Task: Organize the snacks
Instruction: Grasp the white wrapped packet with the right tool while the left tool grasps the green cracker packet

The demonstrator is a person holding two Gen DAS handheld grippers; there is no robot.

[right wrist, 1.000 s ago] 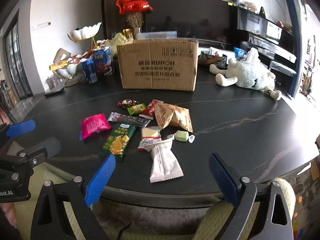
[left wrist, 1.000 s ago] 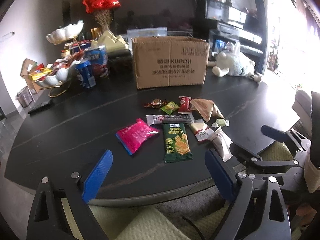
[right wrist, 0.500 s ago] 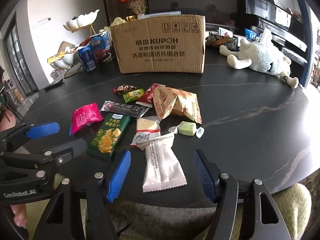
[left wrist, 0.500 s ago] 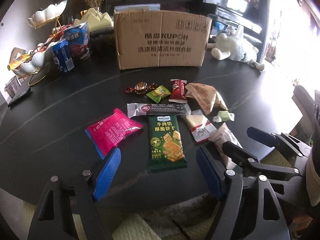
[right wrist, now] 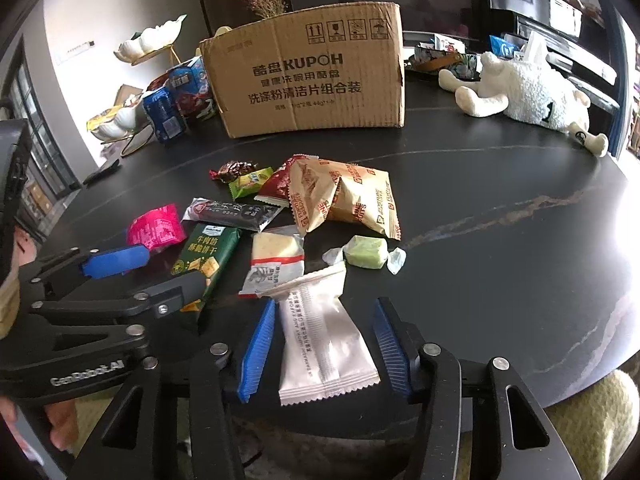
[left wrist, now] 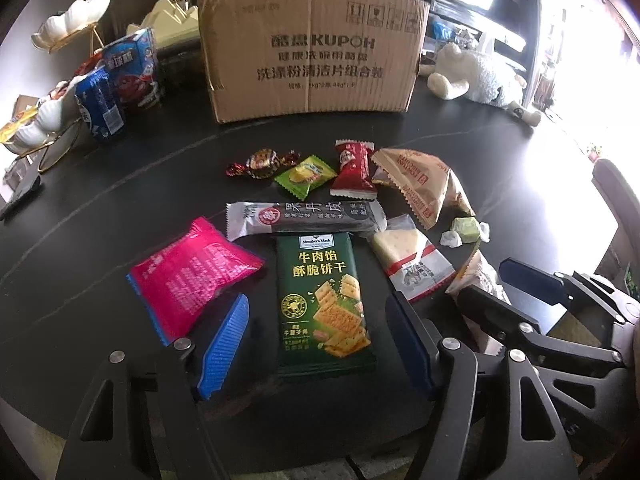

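A green cracker pack (left wrist: 324,296) lies flat on the black table (left wrist: 120,200), between the blue pads of my left gripper (left wrist: 316,344). Those jaws are closing, with a gap still showing on each side of the pack. A white packet (right wrist: 324,344) lies lengthwise between the pads of my right gripper (right wrist: 324,350). These jaws are closing too, and the pads stand just off the packet's edges. A pink pack (left wrist: 188,276), a dark bar (left wrist: 308,218), a tan biscuit bag (right wrist: 344,196) and a green candy (right wrist: 366,252) lie around them.
A cardboard box (left wrist: 312,48) stands behind the snacks. Blue snack packs (left wrist: 100,108) and shell-shaped dishes are at the back left, a plush sheep (right wrist: 532,92) at the back right. The two grippers sit side by side at the table's near edge.
Both grippers have come down and forward over the snacks, and both pairs of jaws have narrowed. The green pack now sits between the left pads, the white packet between the right pads.
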